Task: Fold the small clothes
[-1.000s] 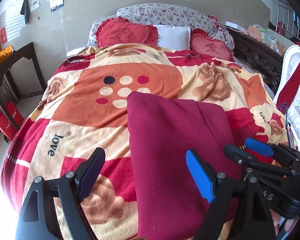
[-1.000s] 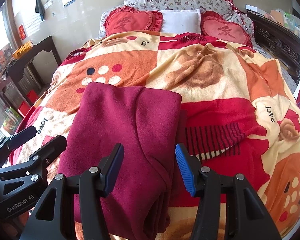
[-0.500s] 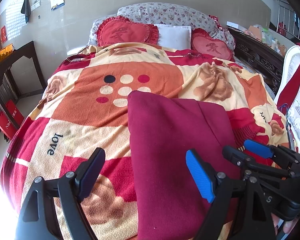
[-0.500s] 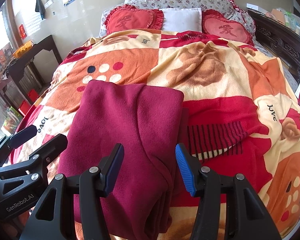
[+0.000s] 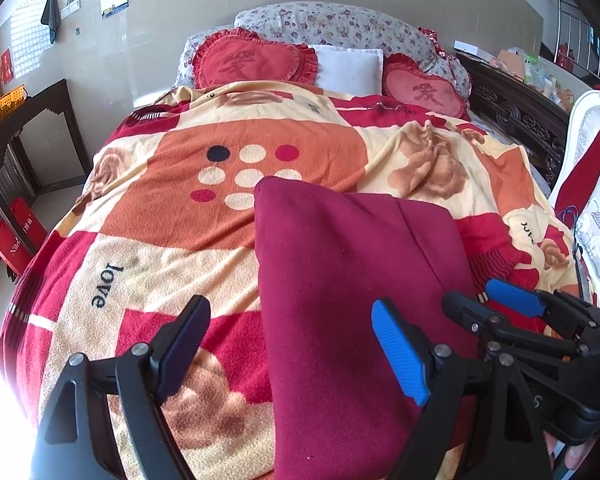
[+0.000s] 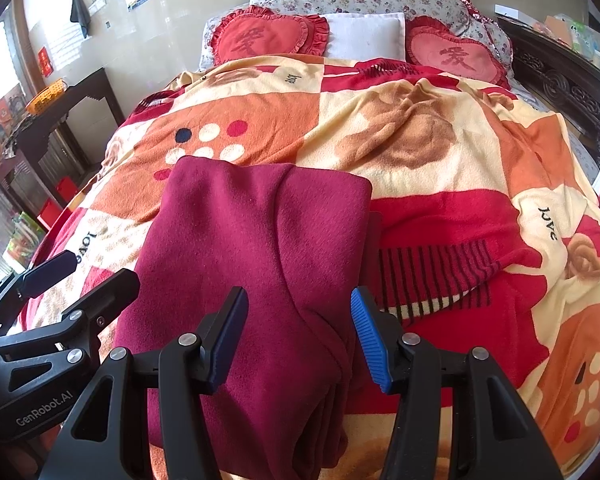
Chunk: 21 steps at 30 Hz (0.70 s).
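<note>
A dark red garment lies folded into a long rectangle on the patterned blanket, its near end at the bed's front edge. It also shows in the right wrist view, with a lengthwise fold ridge and stacked layers at the near end. My left gripper is open and empty, hovering over the garment's near left edge. My right gripper is open and empty, above the garment's near right part. Each gripper shows in the other's view: the right gripper and the left gripper.
Two red heart cushions and a white pillow lie at the head of the bed. A dark side table stands on the left, a carved dark bed frame and a white chair with red cloth on the right.
Both grippers have drifted slightly back and up from the garment, so a little more of the bed shows. The garment has not moved. Both grippers stay open.
</note>
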Tool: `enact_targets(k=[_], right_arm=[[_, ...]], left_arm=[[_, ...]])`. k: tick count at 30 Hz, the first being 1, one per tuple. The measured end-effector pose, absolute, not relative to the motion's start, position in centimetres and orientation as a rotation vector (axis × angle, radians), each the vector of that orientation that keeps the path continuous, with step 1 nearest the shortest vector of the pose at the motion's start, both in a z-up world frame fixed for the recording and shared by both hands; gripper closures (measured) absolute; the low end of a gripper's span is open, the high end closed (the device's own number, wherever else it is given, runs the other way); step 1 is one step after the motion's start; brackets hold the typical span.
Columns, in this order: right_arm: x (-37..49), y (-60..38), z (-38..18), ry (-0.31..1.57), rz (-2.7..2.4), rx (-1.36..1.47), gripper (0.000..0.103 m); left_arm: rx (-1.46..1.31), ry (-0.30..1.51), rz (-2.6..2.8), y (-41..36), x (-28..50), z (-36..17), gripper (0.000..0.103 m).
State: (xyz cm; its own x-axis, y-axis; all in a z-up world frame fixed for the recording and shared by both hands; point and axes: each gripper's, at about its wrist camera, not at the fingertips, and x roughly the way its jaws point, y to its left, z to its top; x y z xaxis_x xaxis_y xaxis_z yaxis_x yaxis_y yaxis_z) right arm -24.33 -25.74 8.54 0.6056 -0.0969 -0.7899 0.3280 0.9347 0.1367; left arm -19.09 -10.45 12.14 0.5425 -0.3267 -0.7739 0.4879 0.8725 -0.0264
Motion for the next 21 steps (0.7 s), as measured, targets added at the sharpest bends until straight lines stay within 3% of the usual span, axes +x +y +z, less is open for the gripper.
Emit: enact_targets(k=[21], right_arm=[[-24.07, -25.50, 7.91, 0.899, -0.236, 0.284, 0.067]], left_arm=[[0.202, 0.855, -0.502, -10.38, -18.81, 12.21, 0.017]])
